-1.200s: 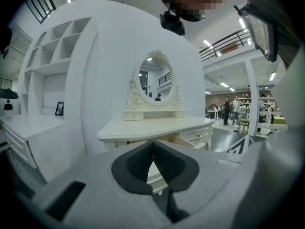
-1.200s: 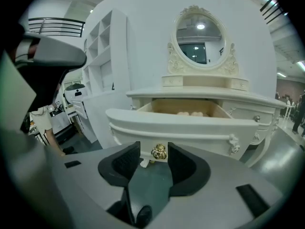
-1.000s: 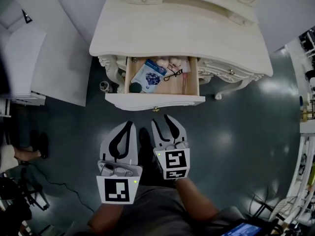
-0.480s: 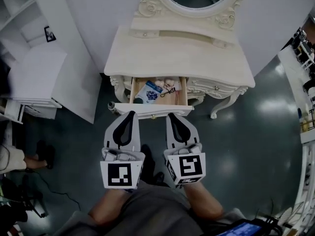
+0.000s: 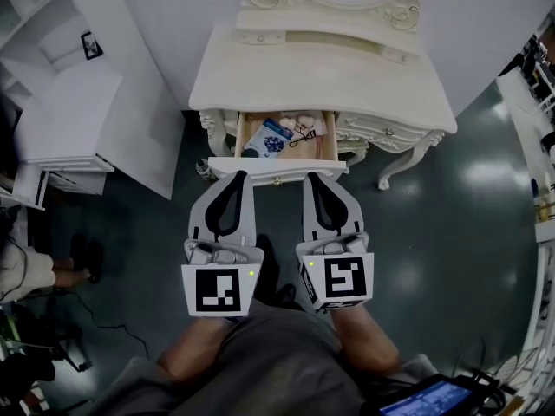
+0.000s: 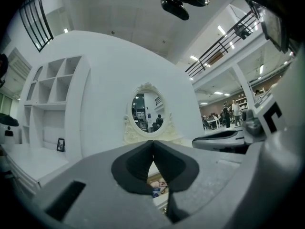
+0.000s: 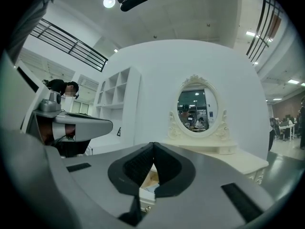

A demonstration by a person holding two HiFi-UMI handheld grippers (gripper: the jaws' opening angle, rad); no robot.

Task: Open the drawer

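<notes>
Two tongs, we see them closed on nothing: left tongs (image 5: pixel 238 177), right tongs (image 5: pixel 310 178) just finished closing, both on near side of pulled-out drawer (image 5: pixel 277 166).

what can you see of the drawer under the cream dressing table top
The cream wooden drawer stands pulled open below the cream dressing table top. Its pale front panel carries a small brass knob; the inside is bare light wood. In it lie a blue-and-white packet, a thin black item, perhaps glasses, a dark round thing and pale items at the back.
</notes>
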